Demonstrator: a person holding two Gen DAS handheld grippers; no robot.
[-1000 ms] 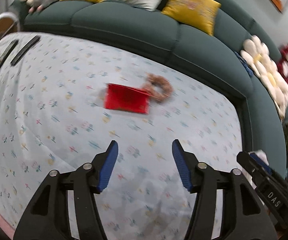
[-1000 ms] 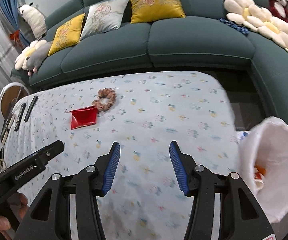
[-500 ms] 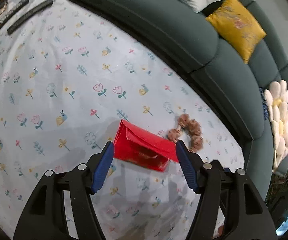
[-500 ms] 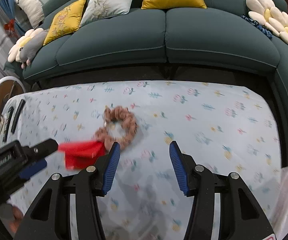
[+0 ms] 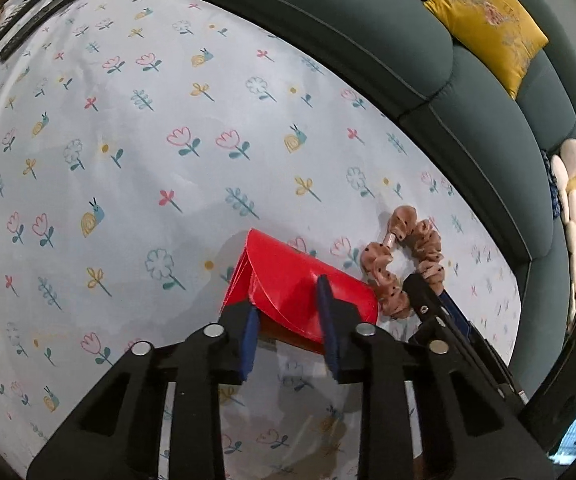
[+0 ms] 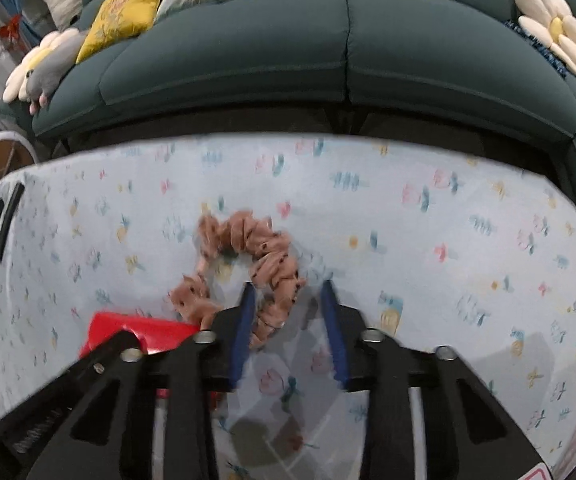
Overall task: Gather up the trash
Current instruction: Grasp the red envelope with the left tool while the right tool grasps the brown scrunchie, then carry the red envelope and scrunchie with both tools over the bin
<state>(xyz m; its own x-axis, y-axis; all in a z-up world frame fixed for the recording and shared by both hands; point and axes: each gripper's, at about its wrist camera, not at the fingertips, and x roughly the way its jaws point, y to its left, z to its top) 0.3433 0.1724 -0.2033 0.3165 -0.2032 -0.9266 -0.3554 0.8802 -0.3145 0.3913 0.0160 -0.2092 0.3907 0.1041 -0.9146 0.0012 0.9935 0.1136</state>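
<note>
Dark green sofa [image 6: 344,56] — yellow cushions [image 5: 488,28] — behind, seemingly, a floral-clothed table [image 5: 127,128].

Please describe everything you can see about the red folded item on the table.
The red folded item looks like glossy paper or thin plastic, shaped like a small envelope with a curved flap and layered edges at one end. It lies on the flowered tablecloth, beside the brown scrunchie. The left gripper straddles its near edge, blue fingers open around it.
</note>
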